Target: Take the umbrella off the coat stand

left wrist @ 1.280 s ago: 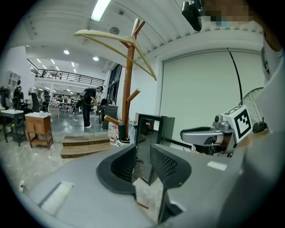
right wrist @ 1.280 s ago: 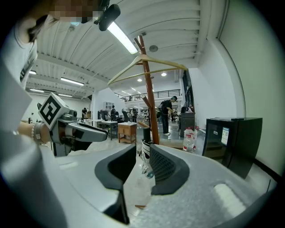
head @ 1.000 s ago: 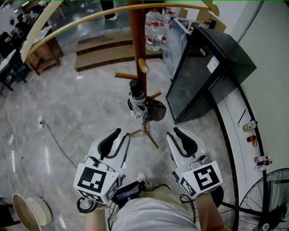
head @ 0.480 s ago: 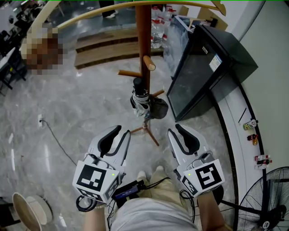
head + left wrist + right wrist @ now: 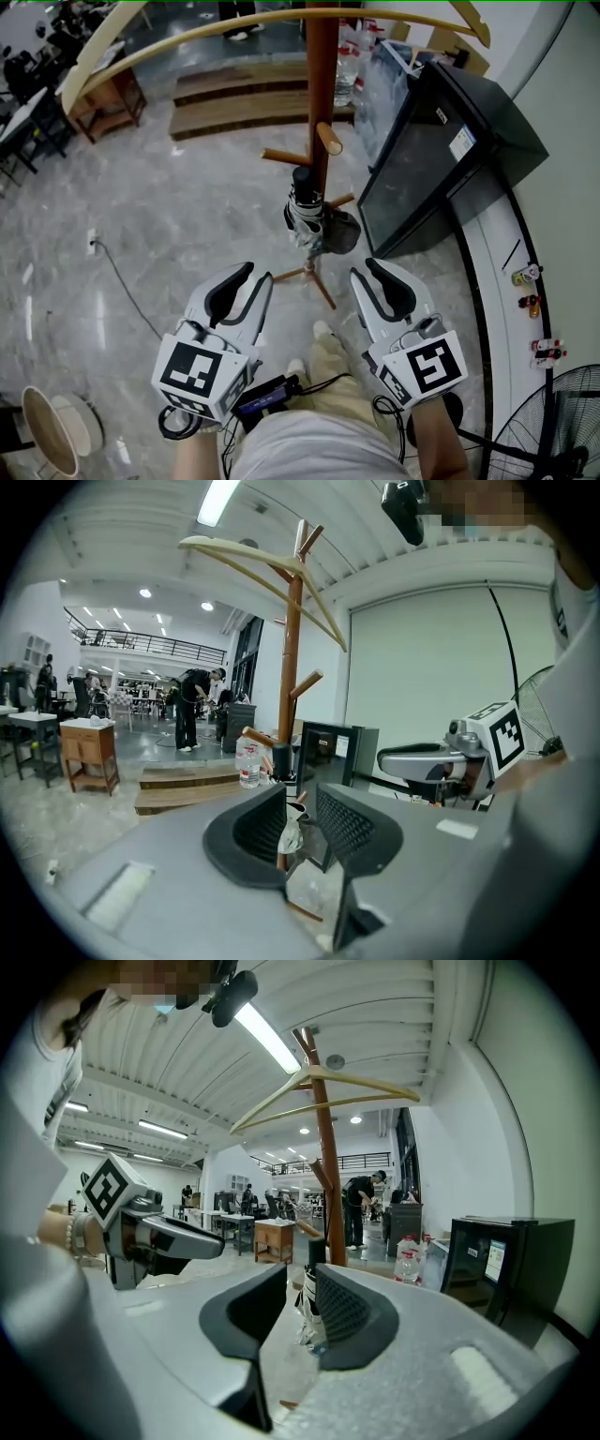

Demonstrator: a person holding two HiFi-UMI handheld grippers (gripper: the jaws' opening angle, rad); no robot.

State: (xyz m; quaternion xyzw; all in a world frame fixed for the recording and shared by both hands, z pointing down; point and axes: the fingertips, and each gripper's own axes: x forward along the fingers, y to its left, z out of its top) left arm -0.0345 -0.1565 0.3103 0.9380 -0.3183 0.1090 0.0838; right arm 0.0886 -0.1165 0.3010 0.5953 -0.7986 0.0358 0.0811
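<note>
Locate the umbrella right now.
Head view, centre: the folded umbrella hangs against the coat stand pole below a wooden peg, left of the black cabinet. The left gripper and right gripper, both open, touch nothing.

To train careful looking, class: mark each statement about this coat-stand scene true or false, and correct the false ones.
1. The folded black-and-white umbrella hangs on the brown wooden coat stand. True.
2. The left hand-held gripper is shut on the umbrella. False: its jaws are apart and empty, short of the umbrella.
3. In the head view, a tall black cabinet stands right of the coat stand. True.
4. The right hand-held gripper grips the coat stand's pole. False: it is open and holds nothing.
</note>
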